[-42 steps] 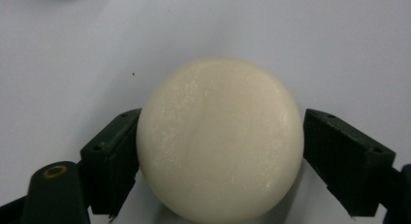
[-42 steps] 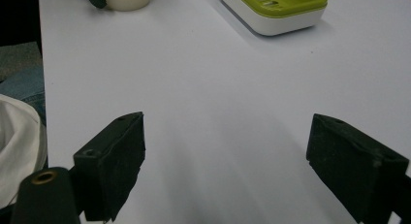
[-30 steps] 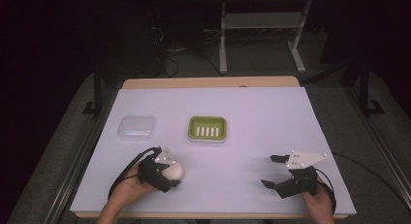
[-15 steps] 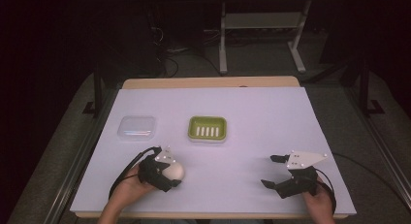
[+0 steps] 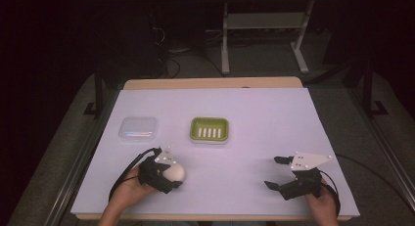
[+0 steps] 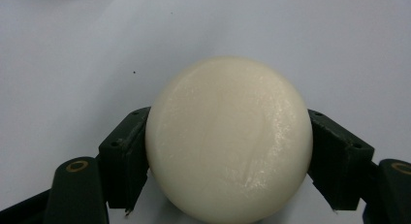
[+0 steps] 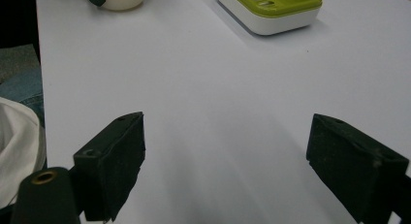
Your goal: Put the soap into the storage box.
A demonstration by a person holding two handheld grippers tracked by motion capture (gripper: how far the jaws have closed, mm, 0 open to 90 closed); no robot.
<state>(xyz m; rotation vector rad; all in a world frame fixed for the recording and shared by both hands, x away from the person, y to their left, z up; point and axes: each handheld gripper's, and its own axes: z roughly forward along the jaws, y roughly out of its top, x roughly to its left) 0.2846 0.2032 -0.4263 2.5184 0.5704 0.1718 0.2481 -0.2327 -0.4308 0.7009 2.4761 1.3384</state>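
soap bar clamped in the left gripper, right gripper spread wide

the green soap dish (image 5: 209, 129) sits near the middle of the white table (image 5: 254, 118), and everything else is placed from it. toward the person and a little to the left of the dish, the left gripper (image 5: 172, 176) is clenched on a round cream-white soap bar (image 5: 172, 172). in the left gripper view the soap bar (image 6: 229, 139) sits squarely between the two black jaws, each jaw pressed against one of its sides, with the table surface just beneath it; whether it touches the table cannot be told. the person's left hand (image 5: 128, 191) wraps the gripper body from behind.

to the left of the dish, well apart from it, lies a clear plastic lid (image 5: 138, 128), flat on the table.

toward the person and to the right of the dish, the right gripper (image 5: 278, 172) is low over the table, its jaws released and wide apart with nothing between them. the right gripper view looks along them across bare table to the dish (image 7: 274, 7) and an edge of the soap bar (image 7: 122, 0).
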